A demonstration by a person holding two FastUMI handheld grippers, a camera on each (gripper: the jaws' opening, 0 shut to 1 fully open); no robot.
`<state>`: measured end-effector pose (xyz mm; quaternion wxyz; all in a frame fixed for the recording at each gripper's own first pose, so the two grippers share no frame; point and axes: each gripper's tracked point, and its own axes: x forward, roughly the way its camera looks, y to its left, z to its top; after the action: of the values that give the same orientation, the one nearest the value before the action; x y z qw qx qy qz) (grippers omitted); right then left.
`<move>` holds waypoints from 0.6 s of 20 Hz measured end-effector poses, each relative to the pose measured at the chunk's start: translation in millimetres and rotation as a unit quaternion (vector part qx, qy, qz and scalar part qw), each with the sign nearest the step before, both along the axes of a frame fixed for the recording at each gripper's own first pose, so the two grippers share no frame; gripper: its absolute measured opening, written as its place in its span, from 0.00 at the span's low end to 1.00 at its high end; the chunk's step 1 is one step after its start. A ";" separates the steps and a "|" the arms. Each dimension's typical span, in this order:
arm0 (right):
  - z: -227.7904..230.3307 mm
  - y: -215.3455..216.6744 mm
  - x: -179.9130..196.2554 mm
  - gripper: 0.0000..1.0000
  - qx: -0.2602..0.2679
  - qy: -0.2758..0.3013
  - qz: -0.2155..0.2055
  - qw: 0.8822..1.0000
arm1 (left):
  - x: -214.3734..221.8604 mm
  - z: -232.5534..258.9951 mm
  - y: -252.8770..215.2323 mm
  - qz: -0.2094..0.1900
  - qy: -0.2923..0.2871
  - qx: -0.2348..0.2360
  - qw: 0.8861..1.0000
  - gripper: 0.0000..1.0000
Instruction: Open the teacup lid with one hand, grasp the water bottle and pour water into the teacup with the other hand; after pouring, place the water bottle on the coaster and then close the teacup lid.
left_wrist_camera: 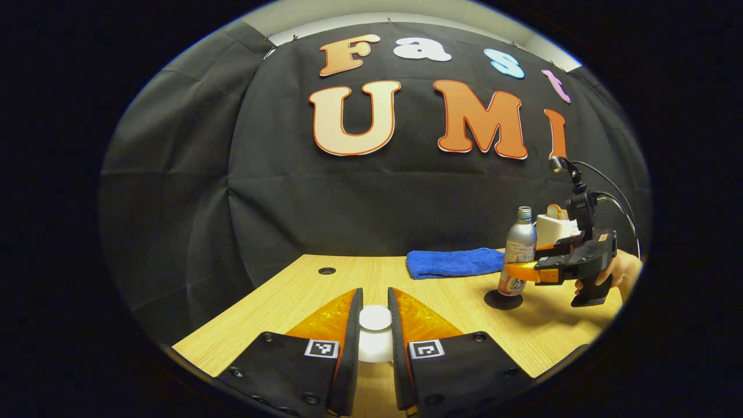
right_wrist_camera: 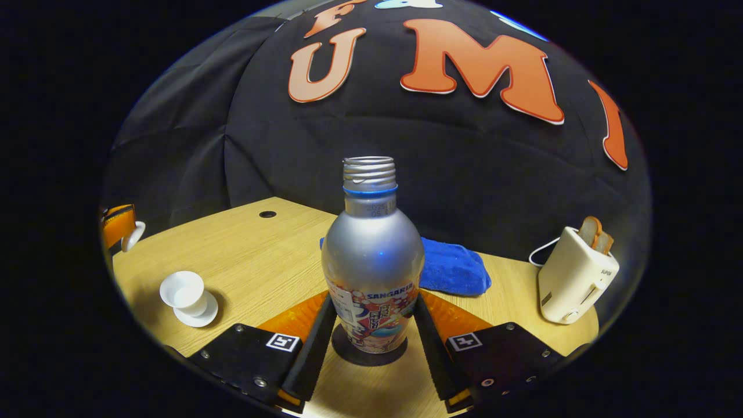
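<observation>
In the right gripper view a silver water bottle [right_wrist_camera: 371,255] with no cap stands upright on a dark round coaster [right_wrist_camera: 369,352]. My right gripper [right_wrist_camera: 374,302] is shut on its lower body, one finger on each side. The white teacup [right_wrist_camera: 182,289] sits uncovered on its saucer [right_wrist_camera: 200,316] at the left. In the left gripper view my left gripper [left_wrist_camera: 375,296] is shut on the white teacup lid [left_wrist_camera: 374,334], held above the table. Farther right there, the bottle [left_wrist_camera: 519,244] stands on the coaster [left_wrist_camera: 502,300] with the right gripper [left_wrist_camera: 512,270] and a hand around it.
A folded blue towel [right_wrist_camera: 453,268] lies behind the bottle. A white toaster [right_wrist_camera: 574,281] with bread in it stands at the right, near the table's edge. The wooden table [right_wrist_camera: 249,255] has a small hole [right_wrist_camera: 267,214] at its back. Black cloth walls close the booth.
</observation>
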<state>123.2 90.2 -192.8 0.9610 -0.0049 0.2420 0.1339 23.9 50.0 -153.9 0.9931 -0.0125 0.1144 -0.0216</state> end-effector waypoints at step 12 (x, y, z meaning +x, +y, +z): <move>-8.3 2.6 -6.0 0.80 0.038 0.031 -0.019 0.999 | 33.1 -42.0 -50.3 -0.030 0.045 -0.025 0.998 0.30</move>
<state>117.3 92.7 -201.1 0.9548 0.0404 0.2664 0.1252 57.0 -0.3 -195.9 0.9853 -0.0347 0.1586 -0.0532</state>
